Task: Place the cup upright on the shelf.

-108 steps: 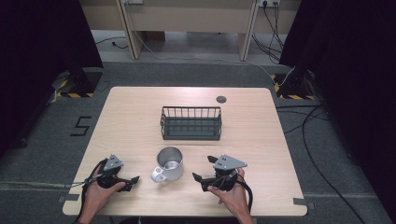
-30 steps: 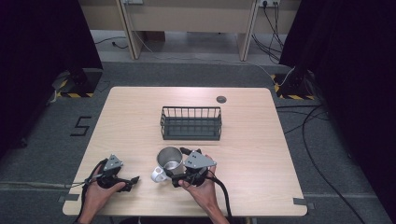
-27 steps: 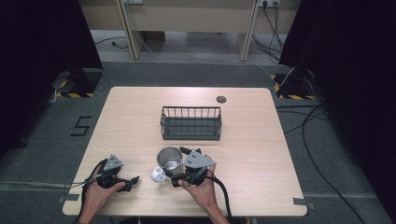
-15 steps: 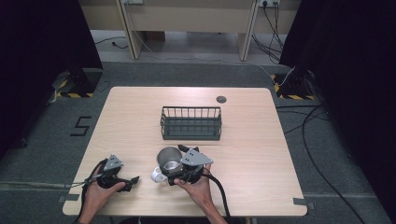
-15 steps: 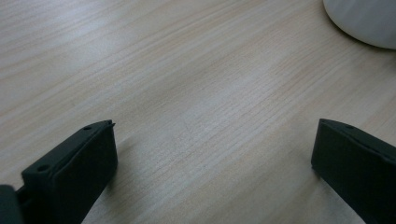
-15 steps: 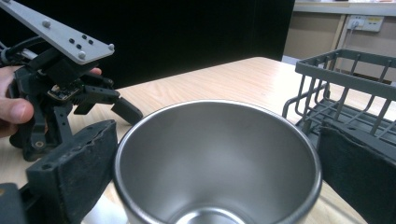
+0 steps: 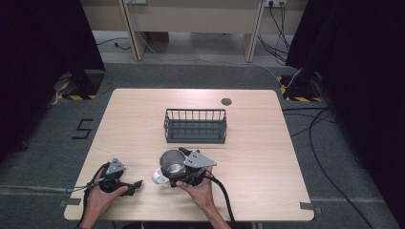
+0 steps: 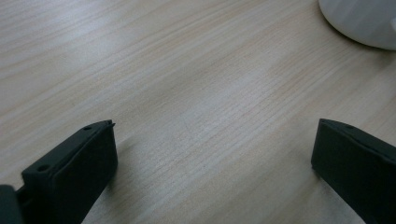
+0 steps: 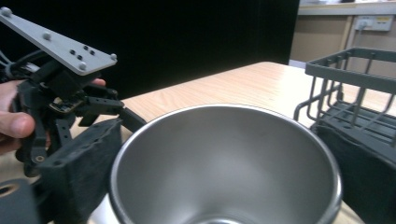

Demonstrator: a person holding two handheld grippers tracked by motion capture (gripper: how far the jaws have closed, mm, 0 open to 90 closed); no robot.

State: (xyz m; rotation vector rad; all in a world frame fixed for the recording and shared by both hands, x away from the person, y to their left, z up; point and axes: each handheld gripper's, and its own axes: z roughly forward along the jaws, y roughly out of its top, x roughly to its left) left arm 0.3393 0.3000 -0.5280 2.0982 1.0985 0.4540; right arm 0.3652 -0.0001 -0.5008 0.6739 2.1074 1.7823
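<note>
Where the floor reads "5" (image 7: 84, 129), the mug (image 7: 171, 162) is unmarked.

The steel cup (image 7: 171, 162) stands upright near the front edge of the table, mouth open to the ceiling. Its inside is brushed and bare (a dull grey sheen, seen well in the right gripper view (image 9: 224, 163)). The rim is round and thin. A white handle (image 7: 158, 176) juts from its lower side toward the person's left. It sits well in front of the wire basket, apart from it, between the two hands.
</note>
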